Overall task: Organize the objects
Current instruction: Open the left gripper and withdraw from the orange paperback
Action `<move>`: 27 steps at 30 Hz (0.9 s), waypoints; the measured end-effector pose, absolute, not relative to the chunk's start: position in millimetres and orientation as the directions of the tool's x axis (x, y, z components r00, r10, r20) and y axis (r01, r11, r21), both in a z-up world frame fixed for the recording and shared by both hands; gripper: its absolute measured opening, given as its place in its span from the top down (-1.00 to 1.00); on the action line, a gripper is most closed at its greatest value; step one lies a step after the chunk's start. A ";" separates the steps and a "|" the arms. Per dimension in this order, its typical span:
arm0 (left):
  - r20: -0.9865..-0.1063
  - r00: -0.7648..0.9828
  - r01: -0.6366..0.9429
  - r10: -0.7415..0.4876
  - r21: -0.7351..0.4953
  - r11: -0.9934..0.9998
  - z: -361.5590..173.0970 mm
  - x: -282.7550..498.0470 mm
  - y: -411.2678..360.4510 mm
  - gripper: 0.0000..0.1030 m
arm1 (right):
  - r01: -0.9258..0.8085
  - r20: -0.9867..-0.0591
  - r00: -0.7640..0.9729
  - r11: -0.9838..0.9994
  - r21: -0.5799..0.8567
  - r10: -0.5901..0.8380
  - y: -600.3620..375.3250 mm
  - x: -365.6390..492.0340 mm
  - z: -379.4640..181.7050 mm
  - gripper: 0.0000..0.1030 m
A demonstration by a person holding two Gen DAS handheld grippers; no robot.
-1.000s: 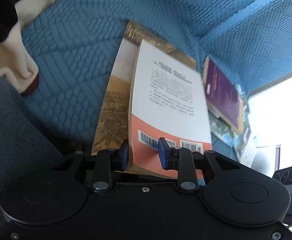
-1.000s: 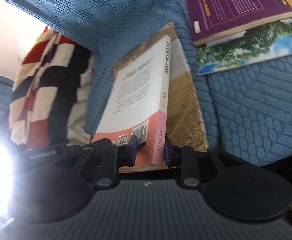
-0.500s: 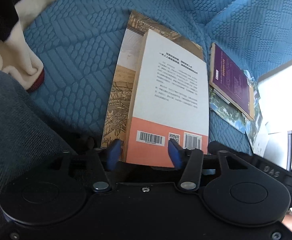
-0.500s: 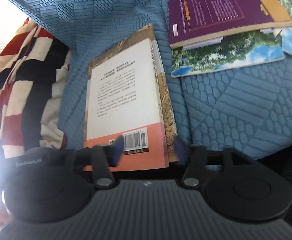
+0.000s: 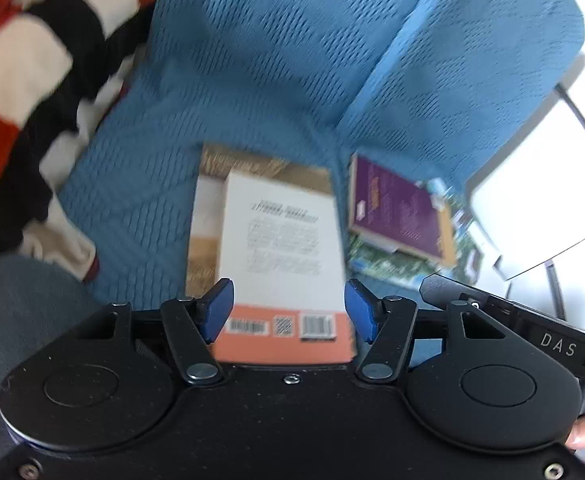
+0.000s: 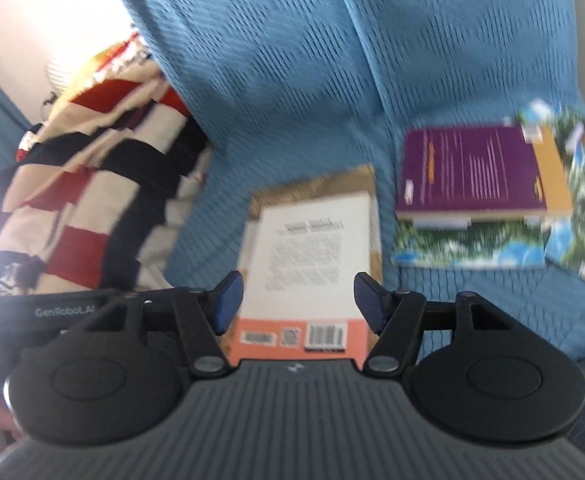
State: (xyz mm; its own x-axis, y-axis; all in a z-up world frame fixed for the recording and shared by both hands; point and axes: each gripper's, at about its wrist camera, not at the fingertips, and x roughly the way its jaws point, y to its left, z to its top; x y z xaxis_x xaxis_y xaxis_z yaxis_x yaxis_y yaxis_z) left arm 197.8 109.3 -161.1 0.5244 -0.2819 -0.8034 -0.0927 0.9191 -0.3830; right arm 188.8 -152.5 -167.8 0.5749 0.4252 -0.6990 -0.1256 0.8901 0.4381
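Lying flat – four books [image 6: 304, 256], stacked two [image 6: 472, 172] and two.

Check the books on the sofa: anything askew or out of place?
Mostly tidy. The white and orange book lies squarely on the brown book. The purple book sits skewed across loose magazines fanned out beneath it.

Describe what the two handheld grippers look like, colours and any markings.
The left gripper has a smooth black body with two round discs, black linkage arms and blue finger pads. The right gripper looks alike but has a ribbed grey housing; its side reads DAS in the left view.
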 end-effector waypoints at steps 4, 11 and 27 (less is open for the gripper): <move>-0.767 0.580 -0.049 -0.275 -0.369 0.928 -130.7 191.3 101.3 -0.26 | -0.162 -0.658 0.627 0.896 0.414 0.417 -154.9 179.8 -138.7 -0.25; -0.708 0.646 0.015 -0.286 -0.362 0.932 -91.7 175.3 87.9 -0.57 | -0.198 -0.594 0.699 0.906 0.375 0.398 -157.9 160.5 -101.4 -0.25; -0.674 0.685 0.056 -0.276 -0.329 0.943 -63.2 152.1 67.5 -0.96 | -0.137 -0.577 0.758 0.939 0.314 0.304 -172.7 119.7 -85.1 -0.25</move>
